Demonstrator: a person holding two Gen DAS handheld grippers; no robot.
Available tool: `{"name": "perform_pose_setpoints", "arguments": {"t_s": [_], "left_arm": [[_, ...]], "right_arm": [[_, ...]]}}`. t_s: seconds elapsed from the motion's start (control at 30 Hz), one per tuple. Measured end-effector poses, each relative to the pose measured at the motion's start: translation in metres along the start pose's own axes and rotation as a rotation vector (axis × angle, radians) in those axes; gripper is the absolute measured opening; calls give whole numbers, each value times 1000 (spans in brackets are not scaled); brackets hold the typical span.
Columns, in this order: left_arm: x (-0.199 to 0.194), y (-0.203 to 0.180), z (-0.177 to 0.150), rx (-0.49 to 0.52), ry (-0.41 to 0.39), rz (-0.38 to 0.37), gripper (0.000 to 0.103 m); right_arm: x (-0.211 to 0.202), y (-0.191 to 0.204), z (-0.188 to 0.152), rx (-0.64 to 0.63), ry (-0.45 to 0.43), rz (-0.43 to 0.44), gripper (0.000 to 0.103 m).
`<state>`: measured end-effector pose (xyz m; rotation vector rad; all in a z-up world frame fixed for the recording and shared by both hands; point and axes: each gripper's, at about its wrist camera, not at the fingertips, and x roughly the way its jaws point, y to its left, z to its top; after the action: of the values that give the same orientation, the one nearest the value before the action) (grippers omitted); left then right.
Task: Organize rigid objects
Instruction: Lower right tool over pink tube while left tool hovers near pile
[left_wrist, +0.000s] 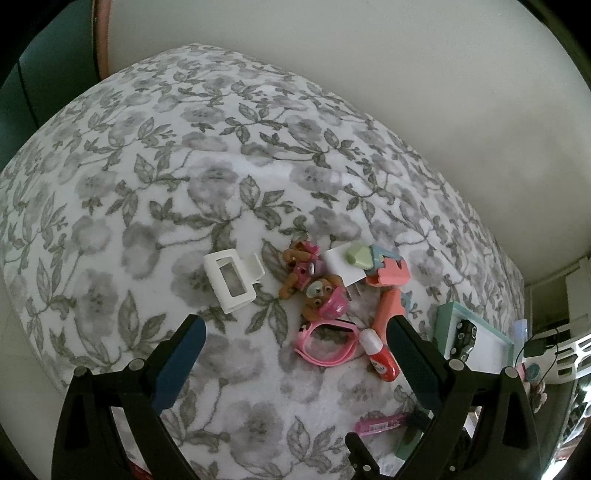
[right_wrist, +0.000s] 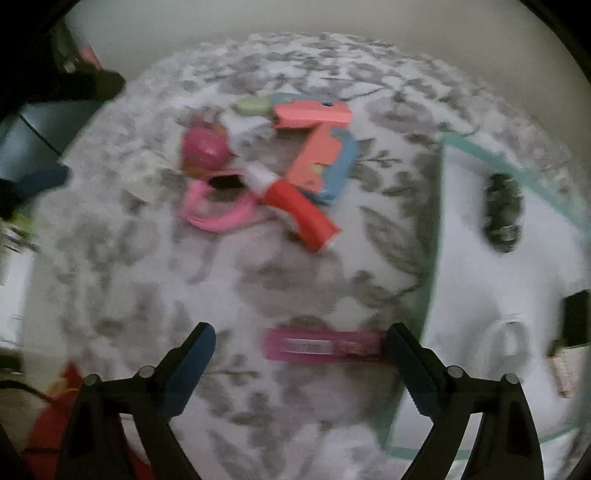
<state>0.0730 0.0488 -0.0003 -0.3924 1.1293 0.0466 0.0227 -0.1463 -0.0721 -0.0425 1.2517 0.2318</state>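
Observation:
A pile of small toys lies on the flowered bedspread (left_wrist: 184, 166): a white hair claw (left_wrist: 232, 280), a brown and pink dog figure (left_wrist: 314, 291), a pink band (left_wrist: 327, 341), a red bottle (left_wrist: 380, 360) and a coral toy pistol (left_wrist: 388, 291). My left gripper (left_wrist: 295, 325) hovers open just short of the pile, with nothing between its fingers. In the blurred right wrist view my right gripper (right_wrist: 301, 332) is open, low over a pink tube (right_wrist: 325, 347). The tube lies crosswise between the fingers, its right end at the right finger.
A teal-rimmed white tray (right_wrist: 439, 221) lies to the right with a dark toy car (right_wrist: 502, 210) in it. A pale wall runs behind the bed. Cables and a white basket (left_wrist: 569, 354) sit past the bed's right edge.

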Motion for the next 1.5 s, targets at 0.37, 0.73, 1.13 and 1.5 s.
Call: {"name": "perform_pose_setpoints", "arguments": {"t_s": [0.37,0.73,1.13,1.5], "left_arm": [[0,0,0,-4,-3,6,98],[-3,2,1,-5,-6,-4,98],[-4,4,2,-23,-12,-16,98],[7,10,2,-26,28,-6,98]], "right_arm": [[3,1,3,1,18,-24,94],[3,-22,11,97,34,36,94],[15,2,15,-11,76,-57,96],[24,9,14,48,87,29,96]]}}
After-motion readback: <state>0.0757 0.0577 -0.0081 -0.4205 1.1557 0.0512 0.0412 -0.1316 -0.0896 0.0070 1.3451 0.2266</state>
